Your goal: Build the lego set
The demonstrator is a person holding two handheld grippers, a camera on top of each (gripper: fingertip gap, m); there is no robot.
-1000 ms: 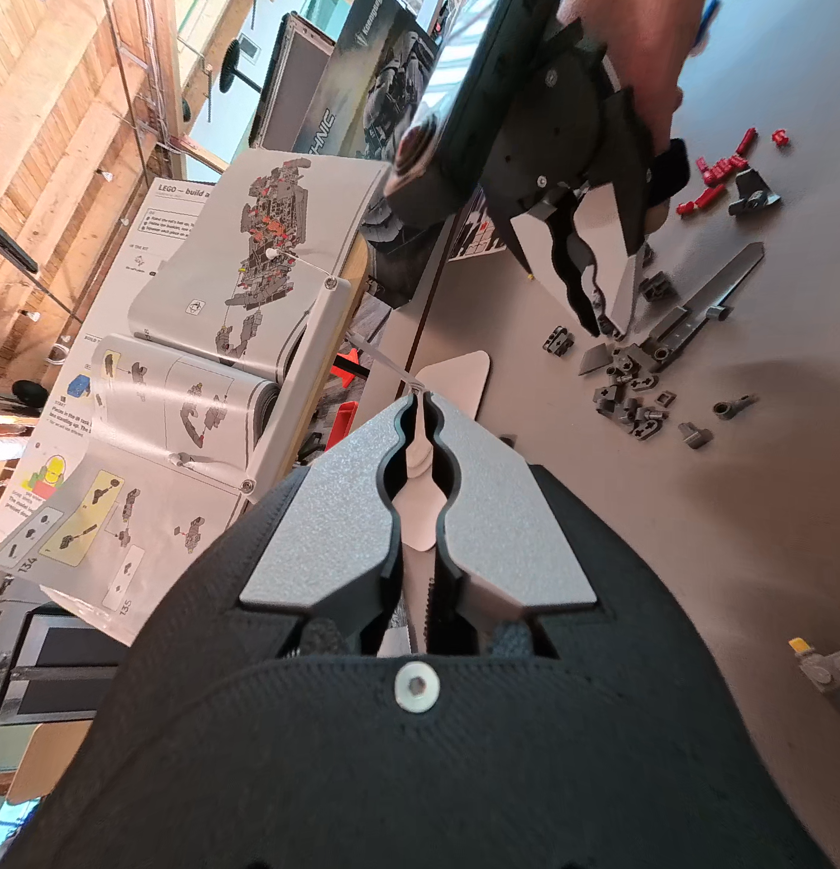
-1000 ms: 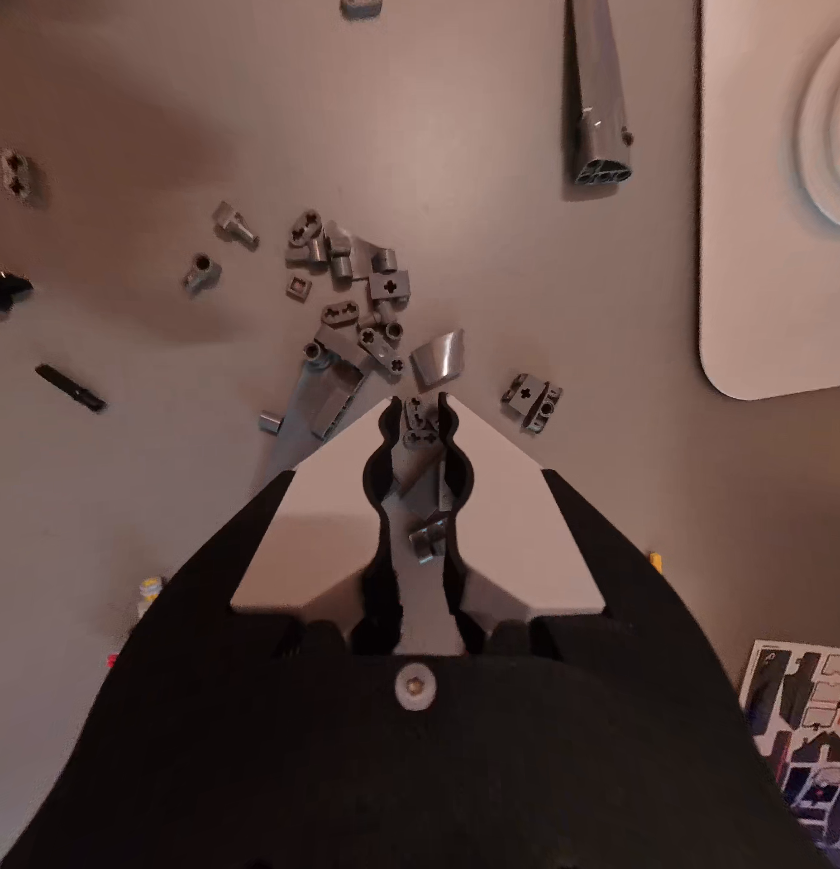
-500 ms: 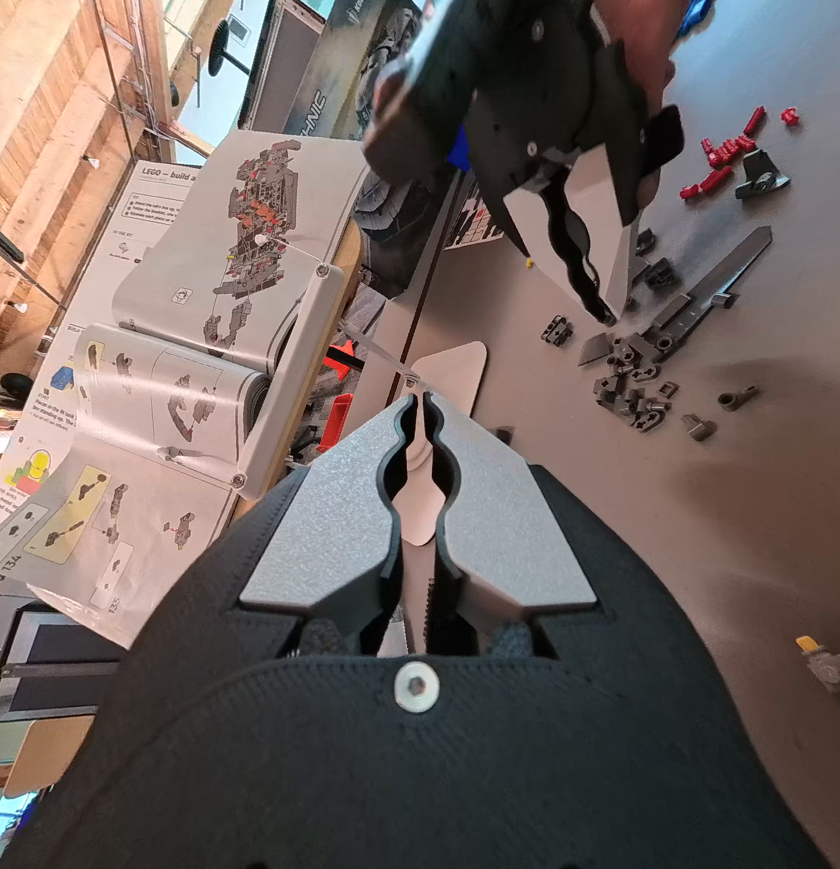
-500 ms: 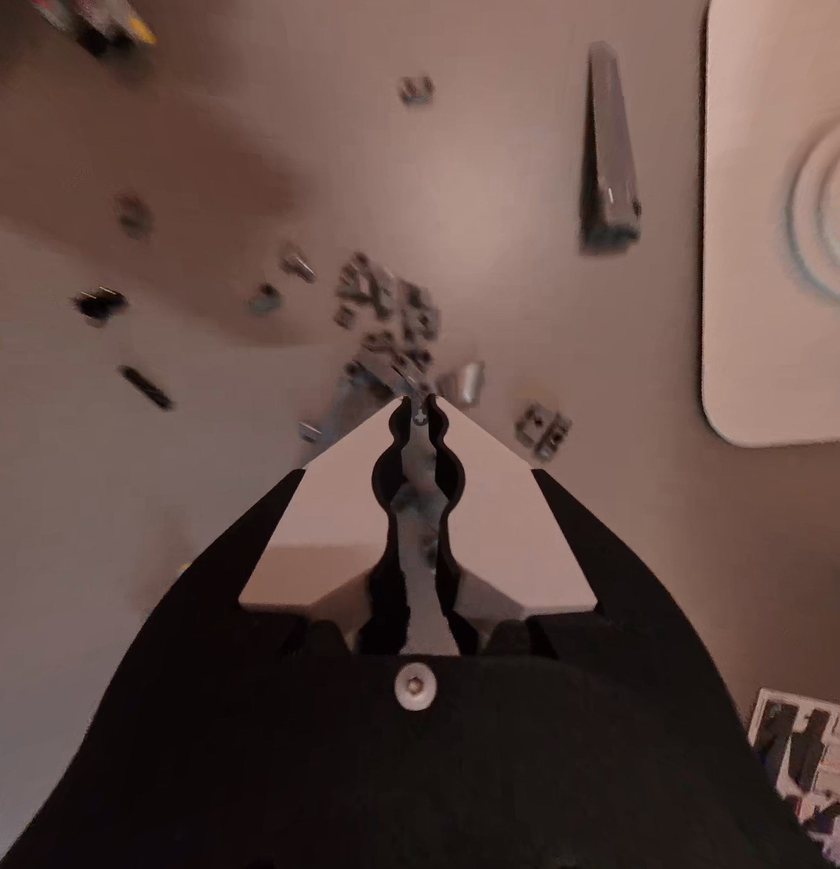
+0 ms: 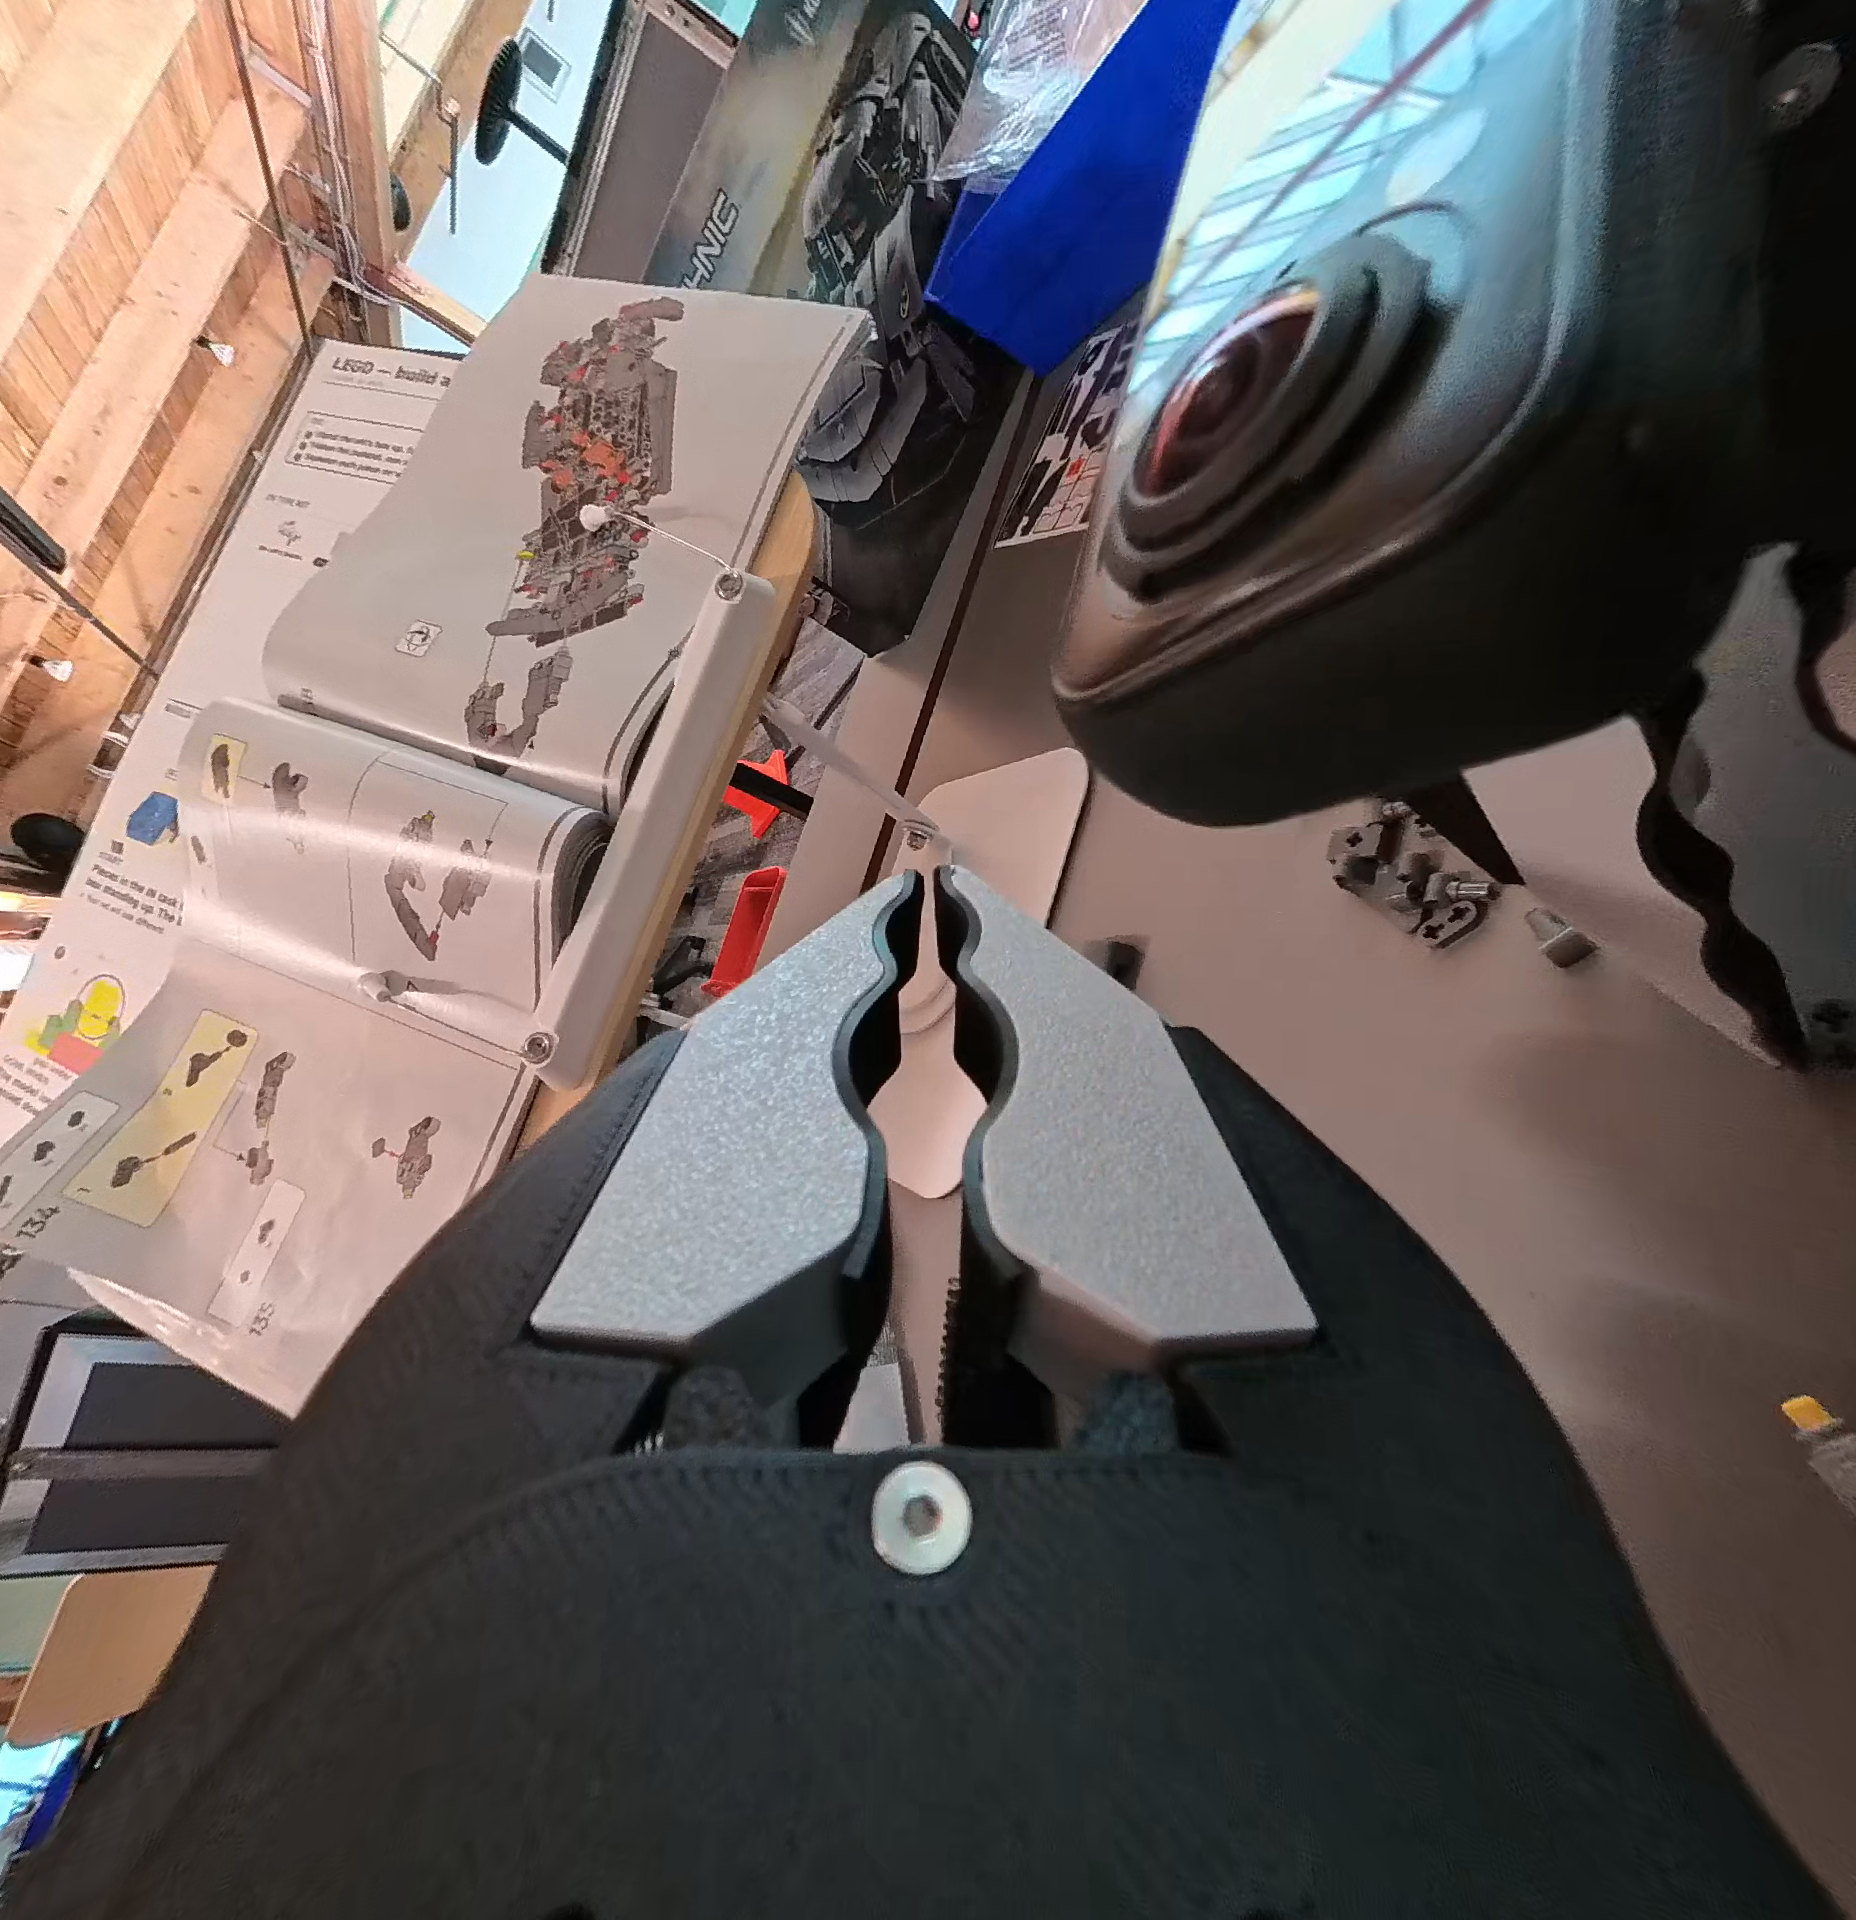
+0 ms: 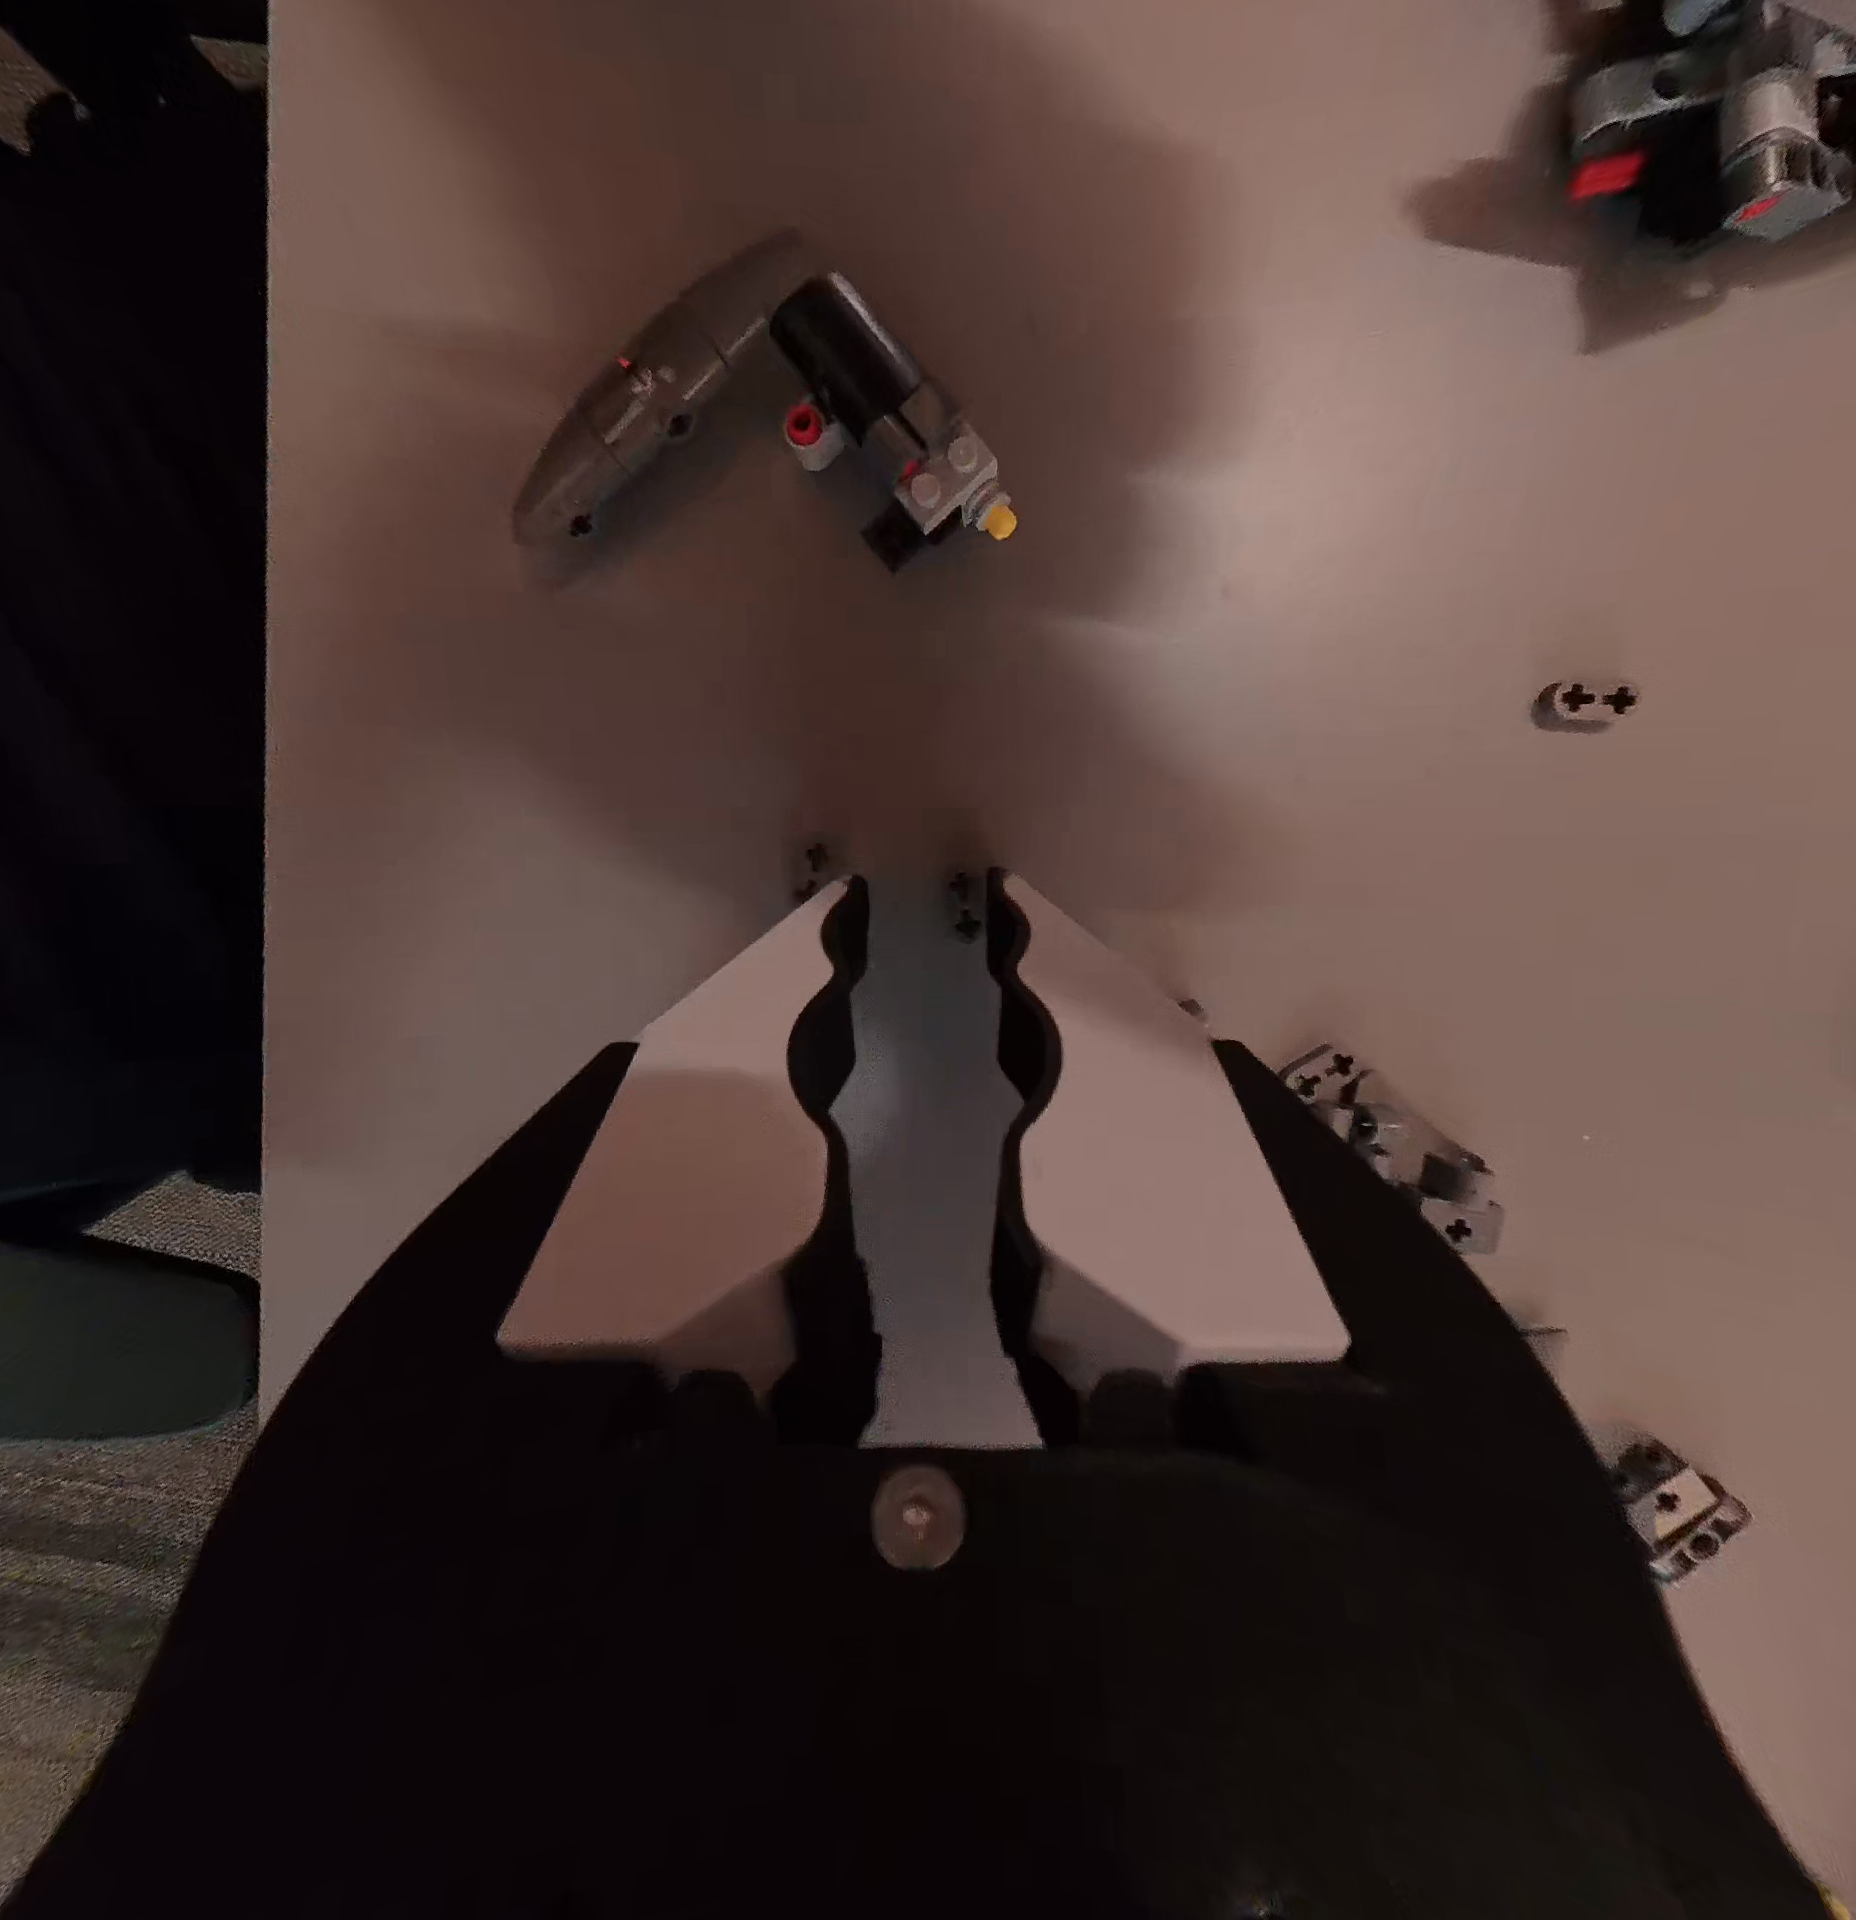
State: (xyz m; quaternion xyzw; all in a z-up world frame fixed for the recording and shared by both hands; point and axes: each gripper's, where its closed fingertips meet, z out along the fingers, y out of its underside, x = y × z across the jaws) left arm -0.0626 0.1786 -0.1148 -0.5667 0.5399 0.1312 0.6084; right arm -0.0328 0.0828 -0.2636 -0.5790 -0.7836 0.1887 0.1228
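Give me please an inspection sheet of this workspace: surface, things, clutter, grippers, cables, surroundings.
Surface: grey table, shadowed in the middle.
Things: grey-black assembly ahead of the right gripper; bigger model at far right.
Clutter: loose grey pieces; one piece lies by the right gripper's fingertip.
Grippers: left gripper shut, nothing in it; right gripper open.
Cables: nothing seen.
Surroundings: open booklet on a stand, box, carpet.
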